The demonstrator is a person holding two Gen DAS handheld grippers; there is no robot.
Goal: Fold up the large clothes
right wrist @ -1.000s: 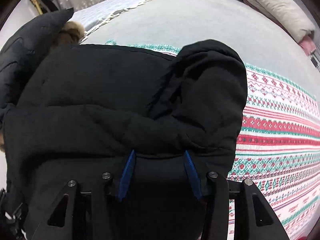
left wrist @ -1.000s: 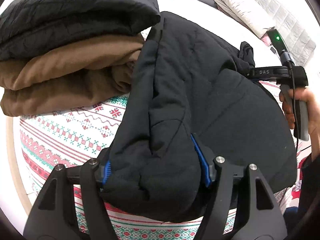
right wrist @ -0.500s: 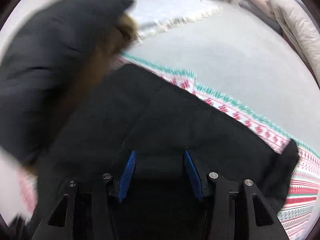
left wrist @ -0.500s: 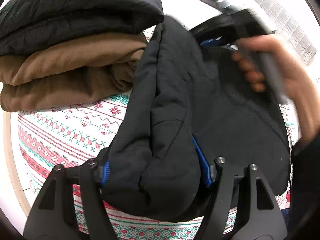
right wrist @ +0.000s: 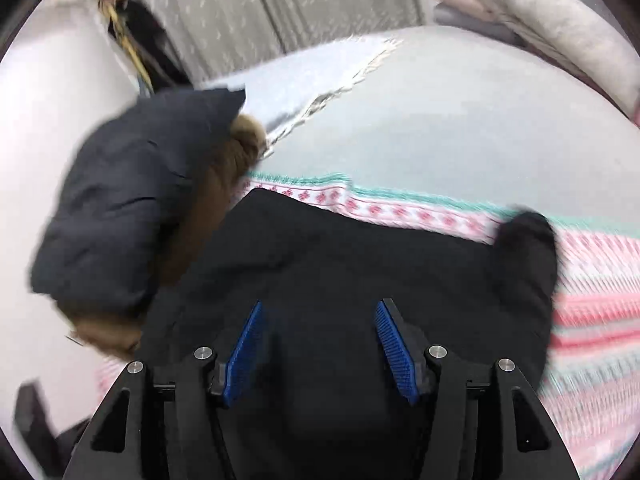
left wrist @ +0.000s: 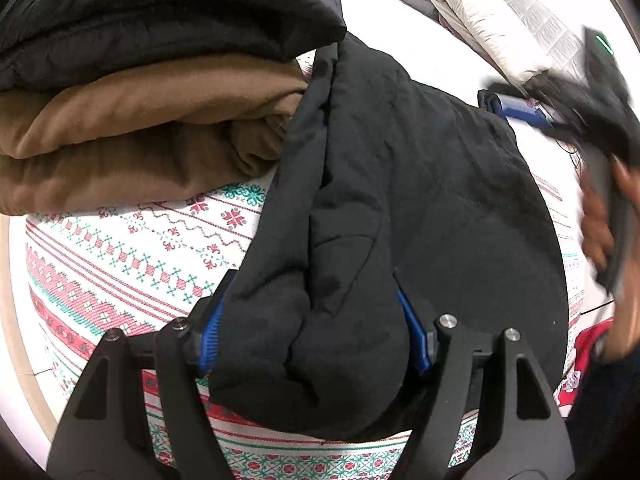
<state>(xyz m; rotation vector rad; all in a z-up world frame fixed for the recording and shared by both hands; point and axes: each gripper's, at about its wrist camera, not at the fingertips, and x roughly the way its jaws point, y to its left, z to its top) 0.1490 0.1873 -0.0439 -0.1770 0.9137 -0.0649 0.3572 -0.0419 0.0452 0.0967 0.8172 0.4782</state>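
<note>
- Black padded jacket point(left wrist: 400, 200) is lying folded on the bed, over a patterned red, green and white blanket point(left wrist: 132, 248).
- Left claw point(left wrist: 316, 332) is gripping a thick bunched fold of the jacket, its blue pads pressing the fabric from both sides.
- Right claw point(right wrist: 320, 344) is hovering over the jacket with its blue pads spread apart and nothing between them; the jacket is spreading below and ahead of it.
- Just left of the jacket, a folded brown garment point(left wrist: 140, 128) is sitting under a folded dark quilted coat point(left wrist: 160, 12), touching the jacket's edge.
- Right hand point(left wrist: 604, 220) is showing blurred at the left view's far side.
</note>
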